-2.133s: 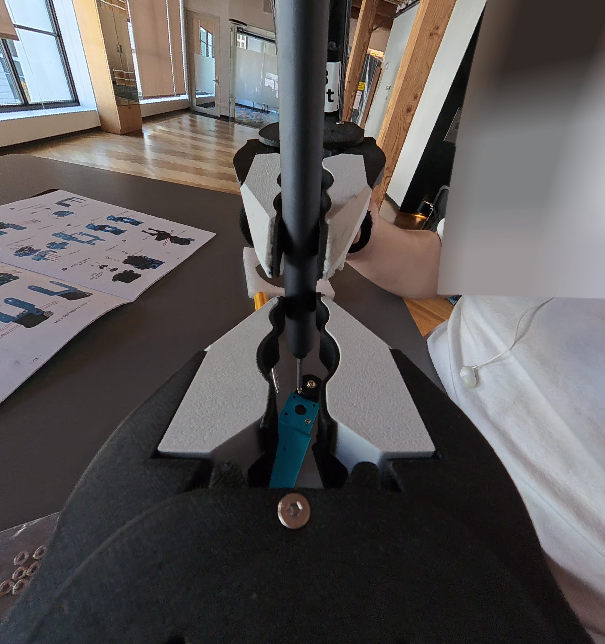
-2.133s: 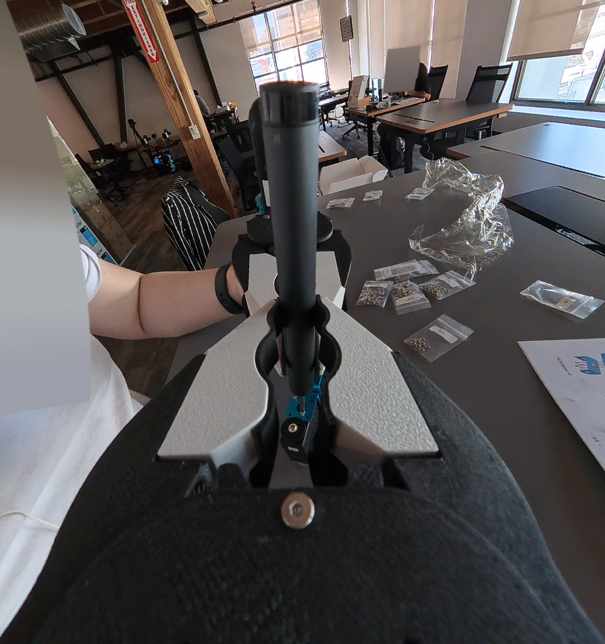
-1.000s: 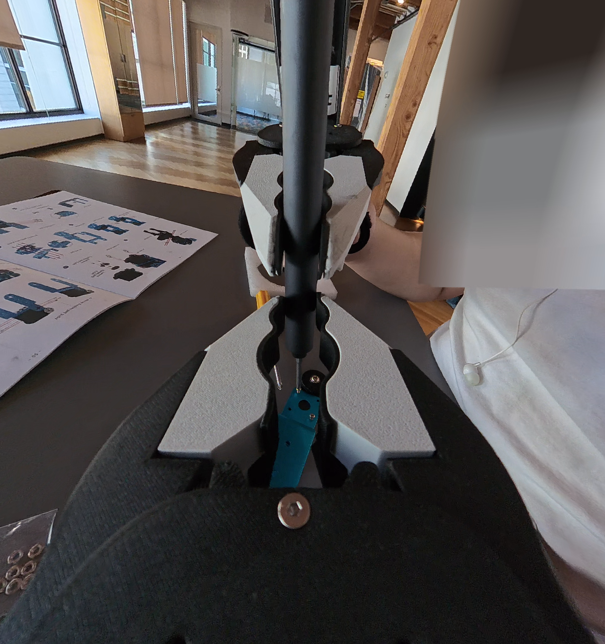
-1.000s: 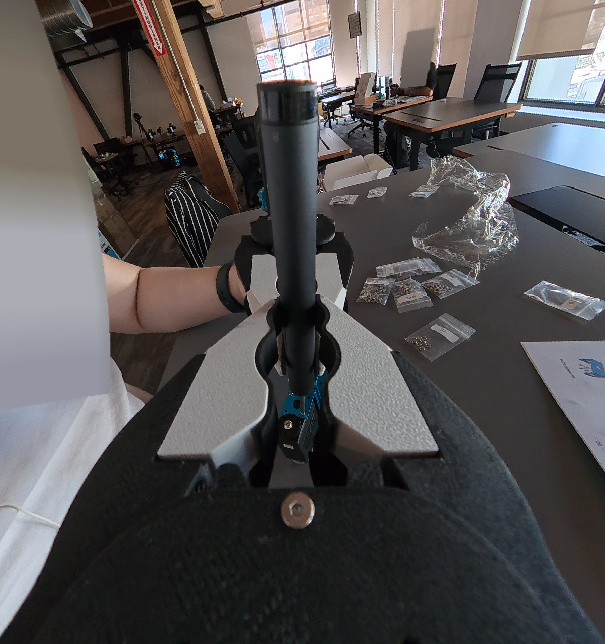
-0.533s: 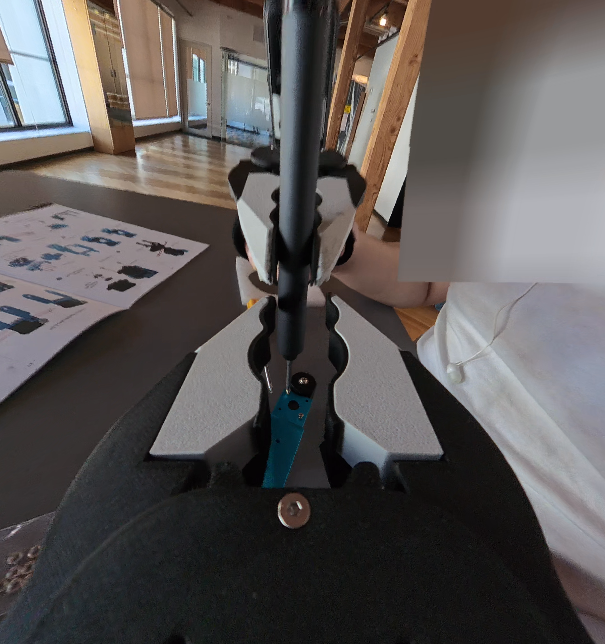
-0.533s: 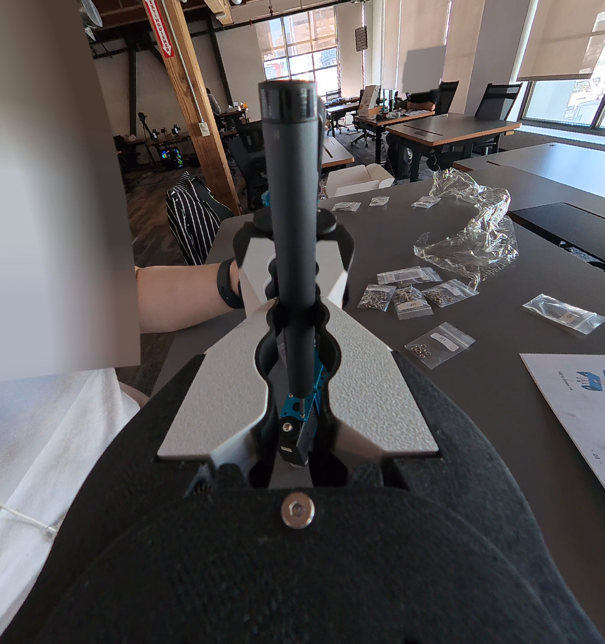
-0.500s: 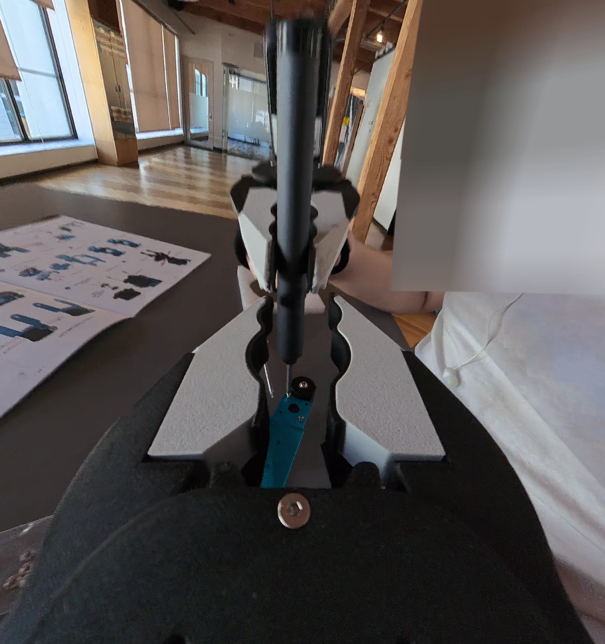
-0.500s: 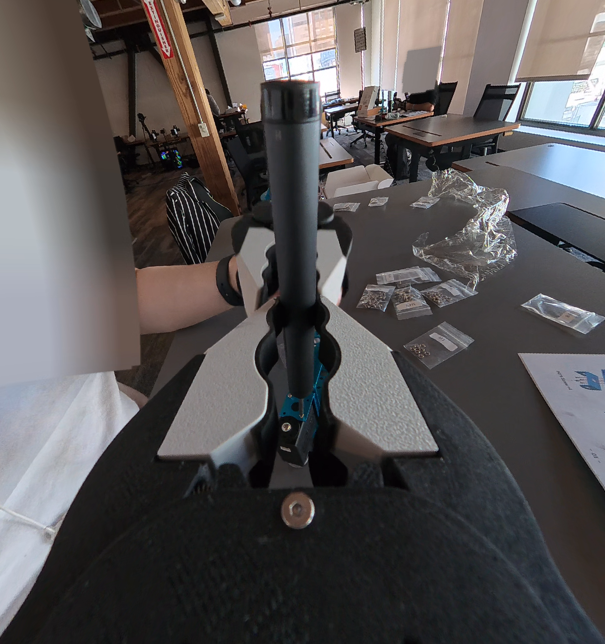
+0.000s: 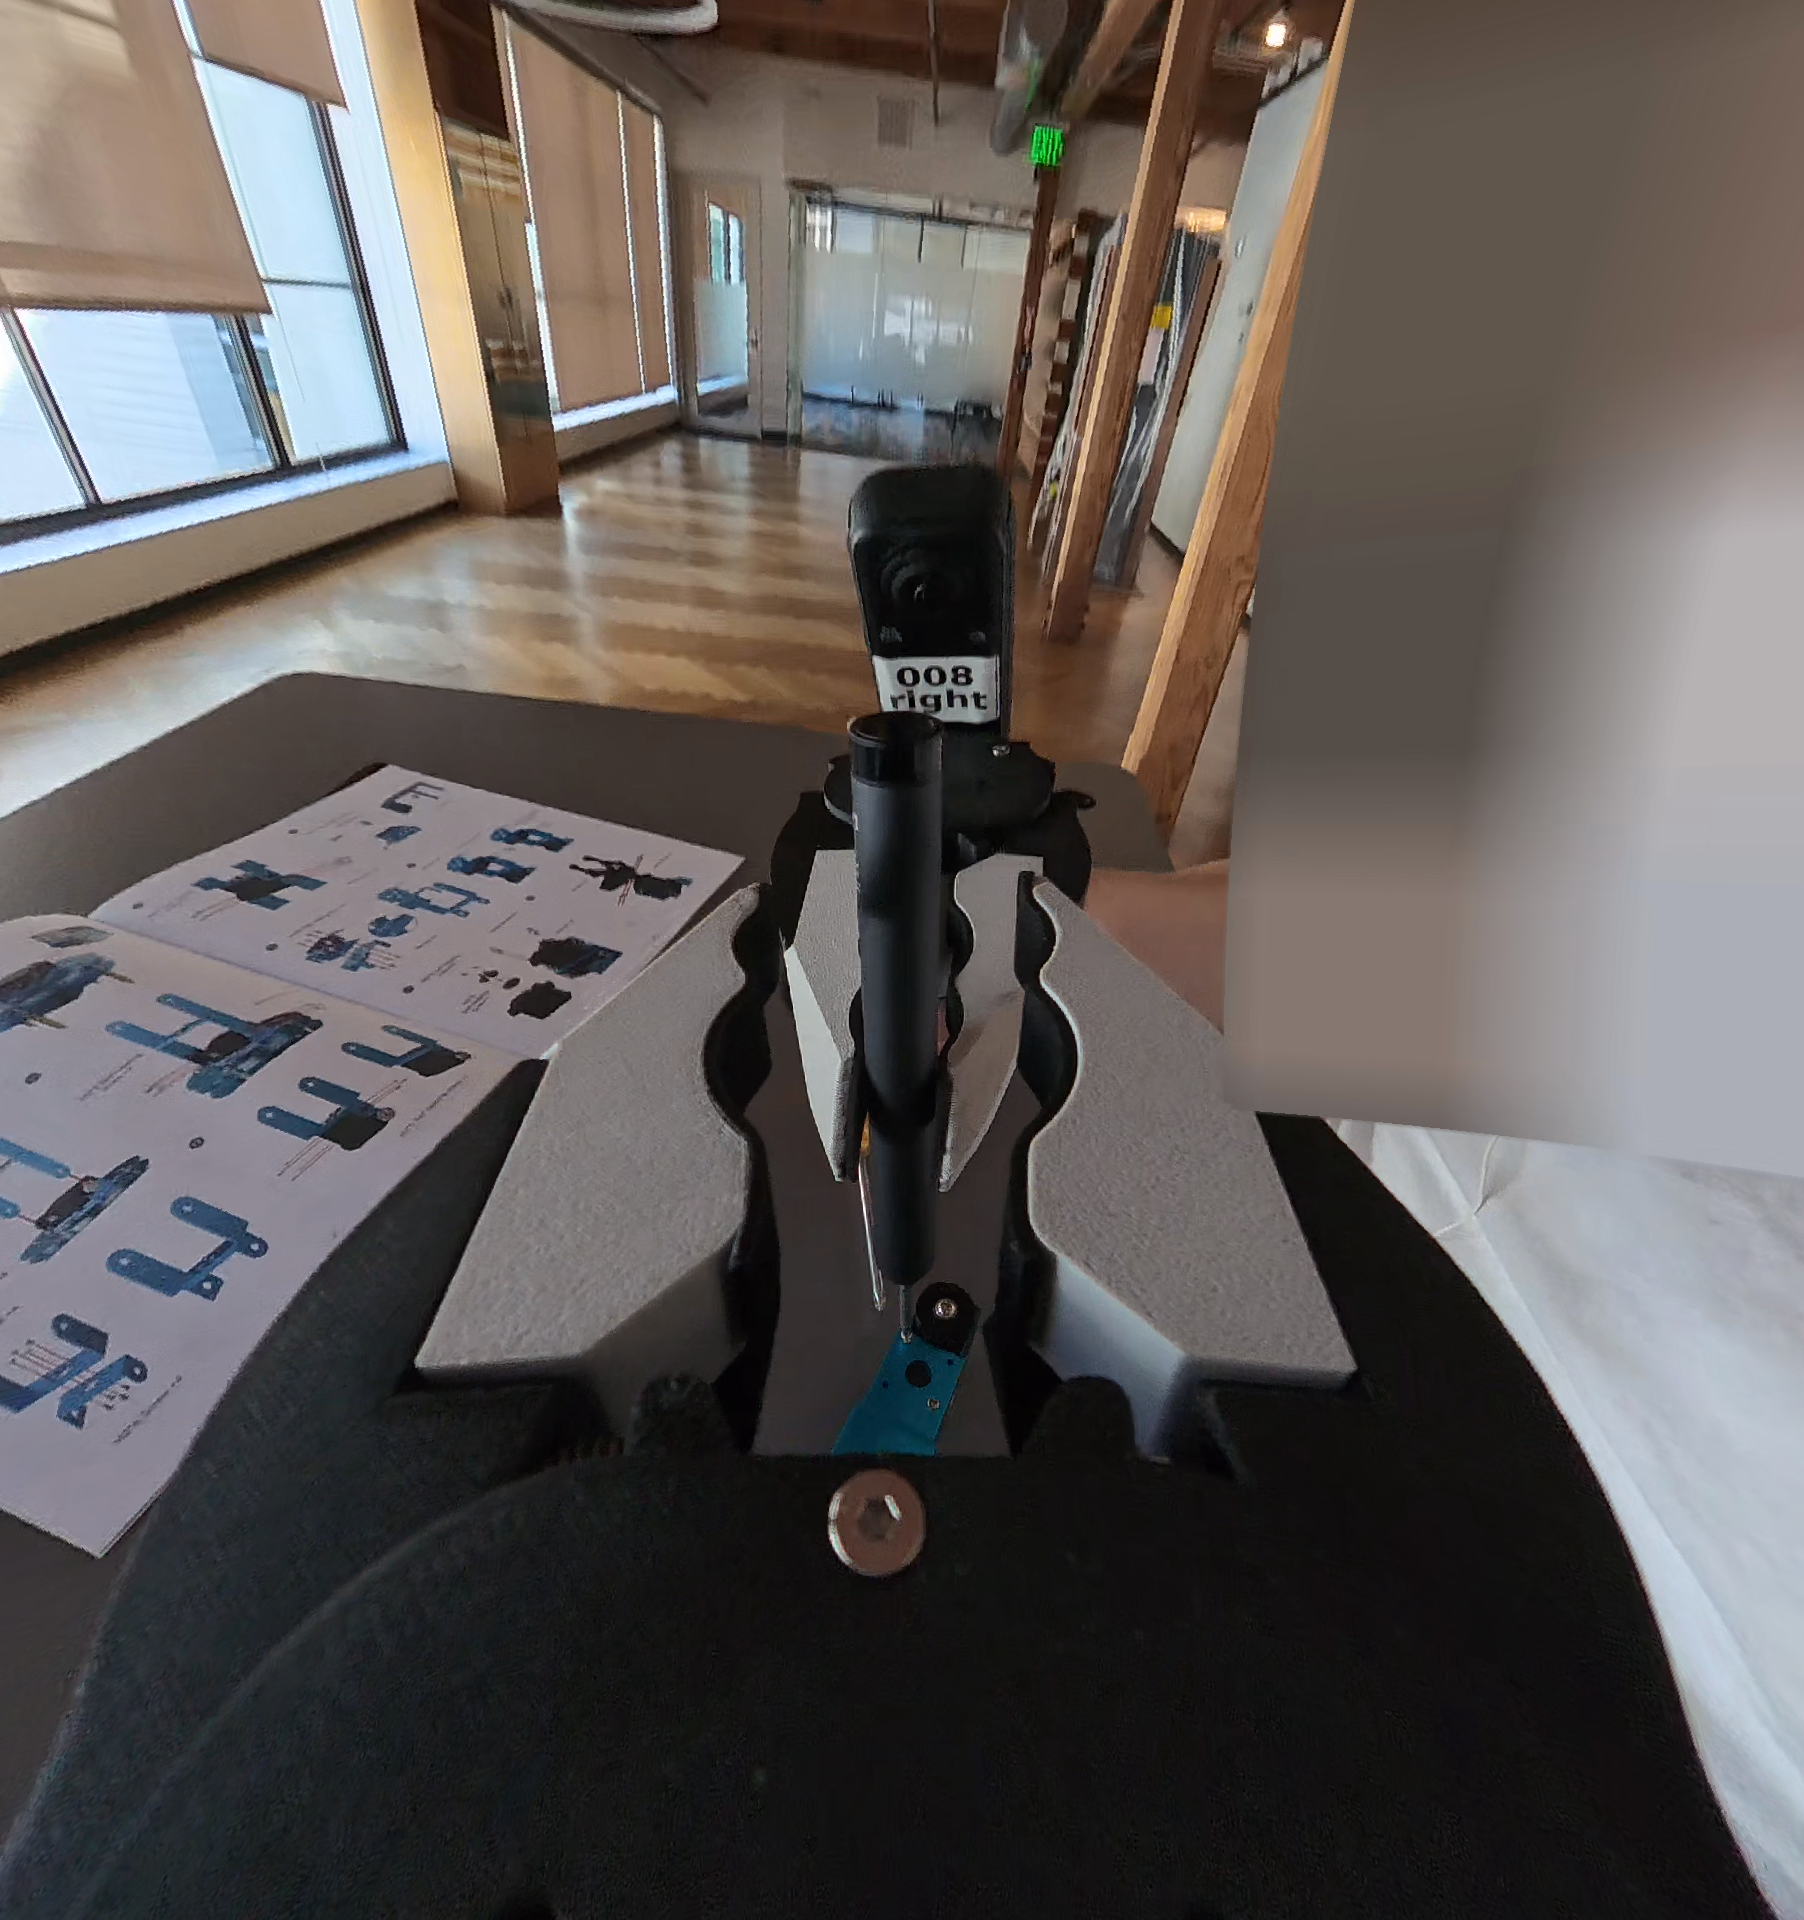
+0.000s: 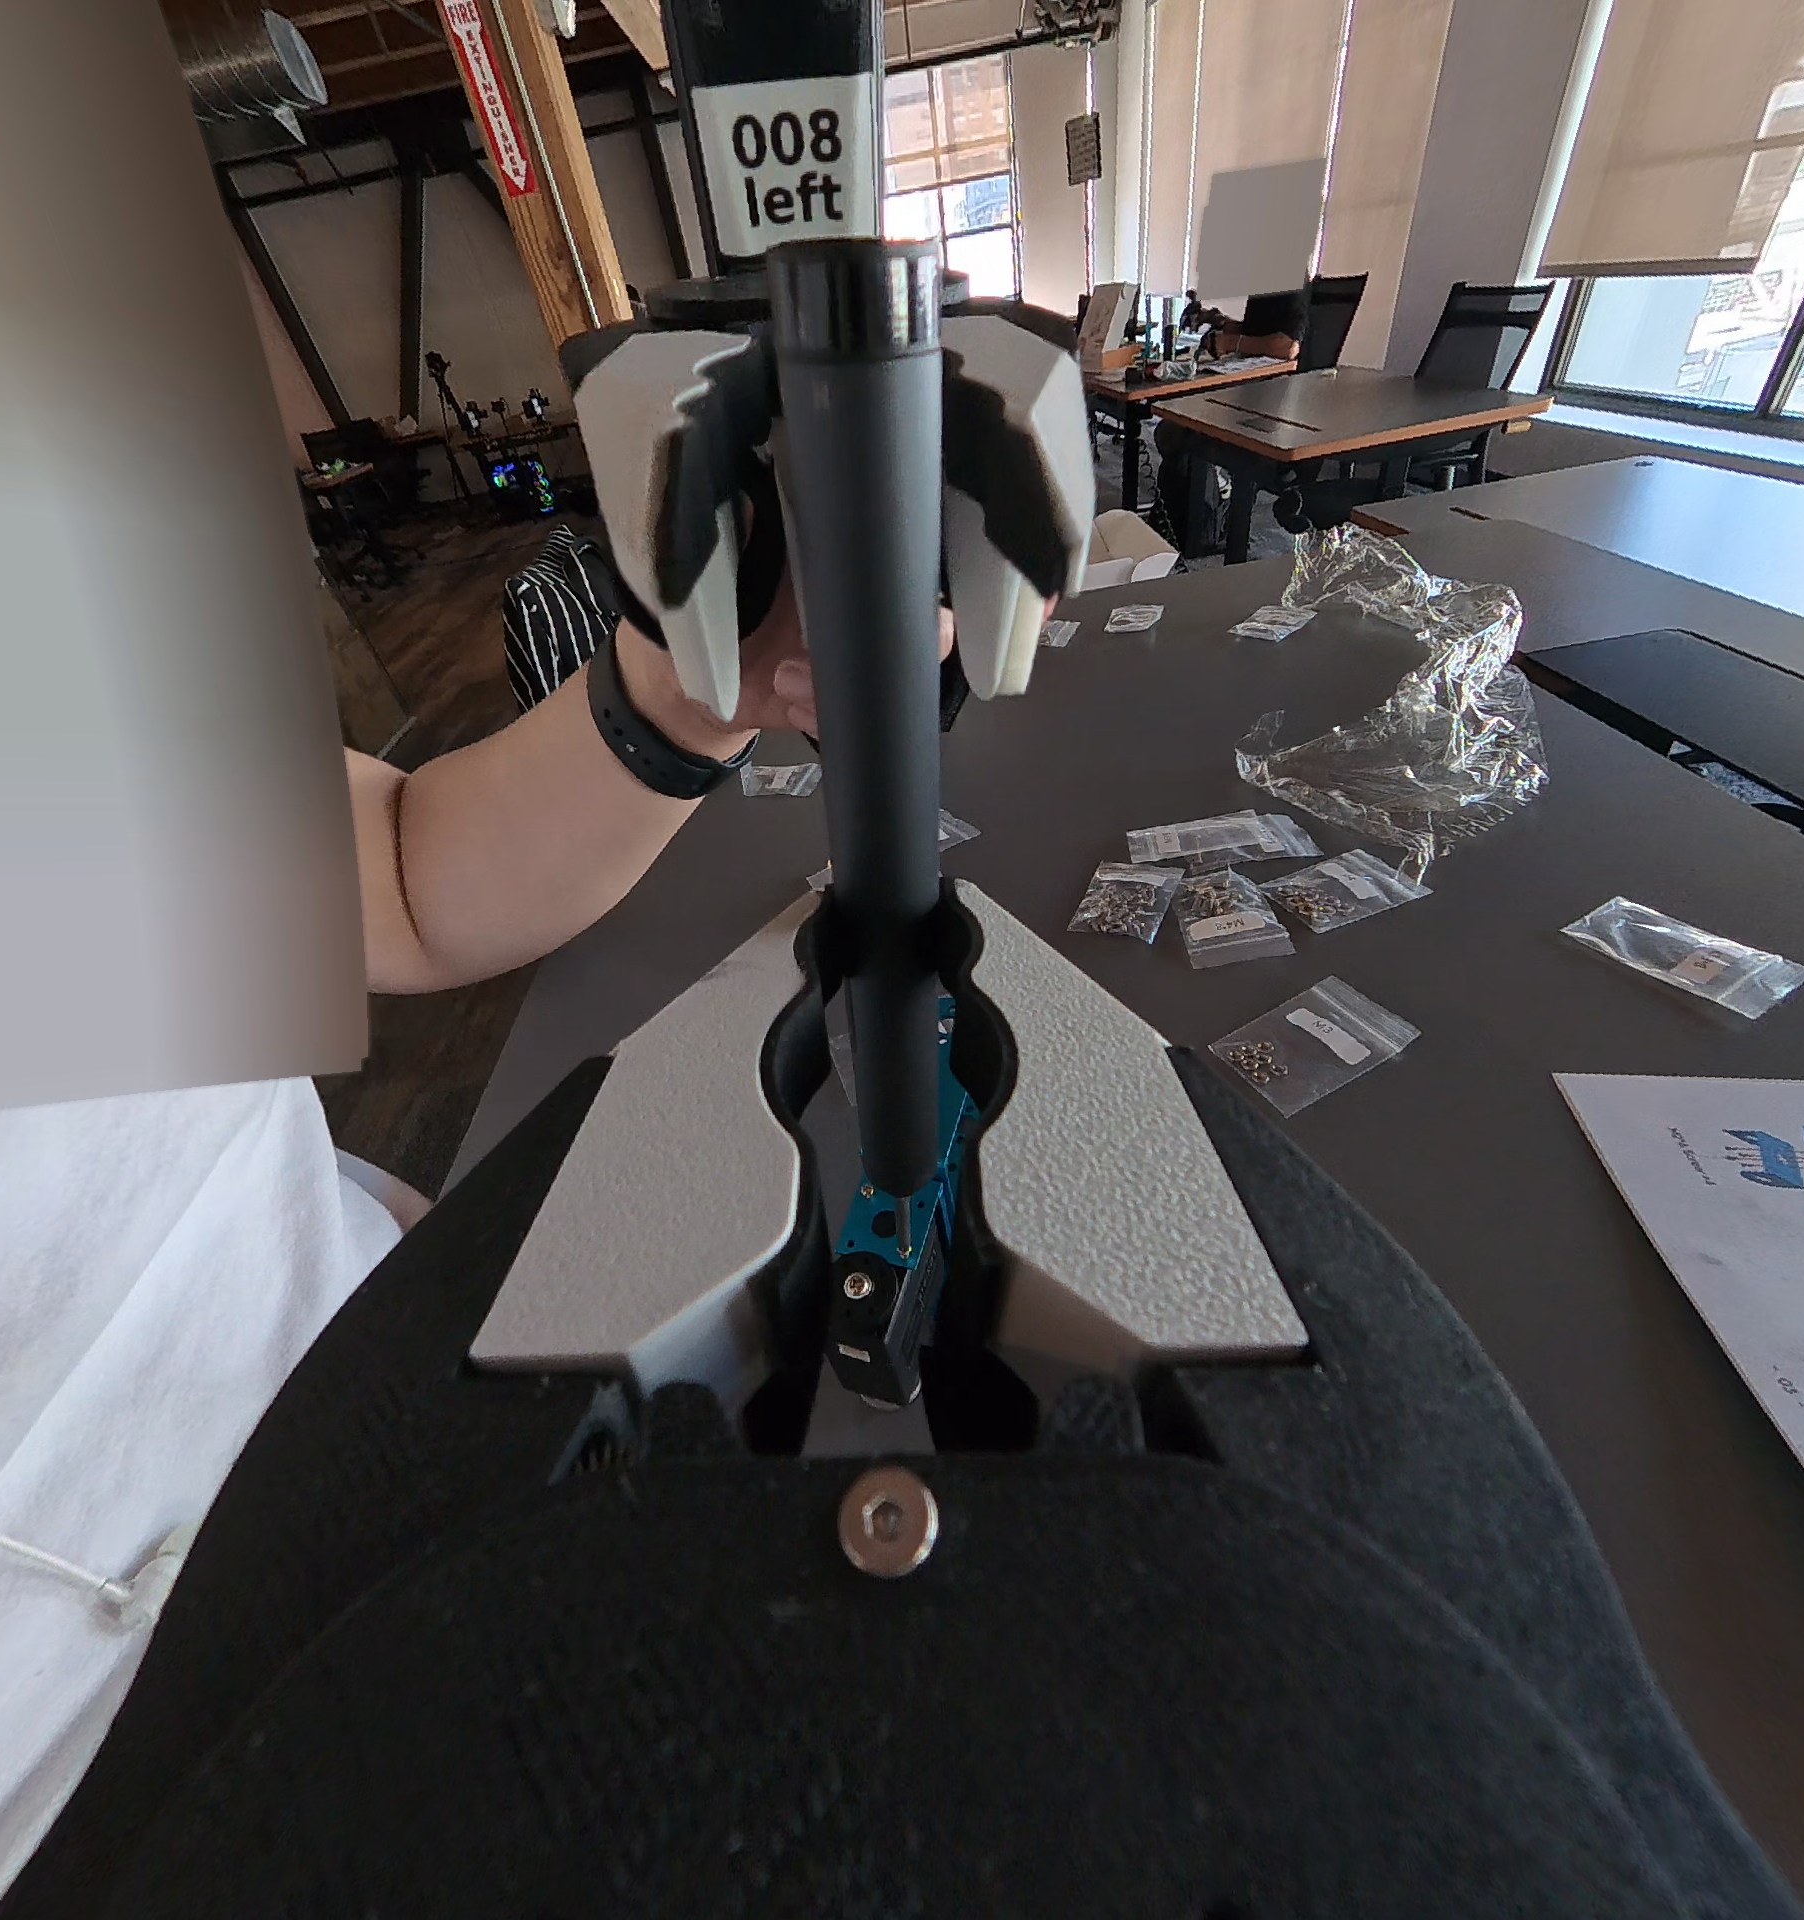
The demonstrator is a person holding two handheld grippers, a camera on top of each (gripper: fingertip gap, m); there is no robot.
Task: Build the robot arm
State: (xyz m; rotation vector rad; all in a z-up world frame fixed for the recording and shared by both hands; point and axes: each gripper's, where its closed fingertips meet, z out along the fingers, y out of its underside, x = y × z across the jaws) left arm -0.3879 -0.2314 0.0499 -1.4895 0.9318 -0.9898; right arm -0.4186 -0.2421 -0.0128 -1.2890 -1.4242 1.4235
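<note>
My right gripper (image 10: pixel 893 914) is shut on a dark screwdriver (image 10: pixel 877 727) that stands upright. Its thin tip rests on a blue metal bracket with a black servo block (image 10: pixel 887 1299) low between the right fingers. My left gripper (image 9: pixel 893 914) is open and empty, its grey fingers (image 9: pixel 628 1143) spread wide. It hangs above the table and looks down on the right gripper (image 9: pixel 898 1143), the screwdriver (image 9: pixel 893 987) and the bracket (image 9: pixel 908 1382). In the right wrist view the left gripper (image 10: pixel 856 675) shows raised behind the screwdriver's top, jaws apart.
An open instruction booklet (image 9: pixel 254 1039) lies on the dark table (image 9: pixel 565 748) to the left; its corner (image 10: pixel 1729 1195) shows at the right. Several small bags of screws (image 10: pixel 1230 914) and crumpled clear plastic (image 10: pixel 1397 727) lie beyond. A person's forearm with a black wristband (image 10: pixel 659 748) is at the left. Some 7 cm of space lies between my two pairs of fingers. To reach the bracket (image 9: pixel 908 1382) in a straight line is about 10 cm for my right fingers, about 15 cm for my left. It turns up in the right wrist view (image 10: pixel 891 1216) as well.
My left gripper has opened, let go of the blue bracket, and lifted up and back. My right gripper still holds the screwdriver on the bracket.
</note>
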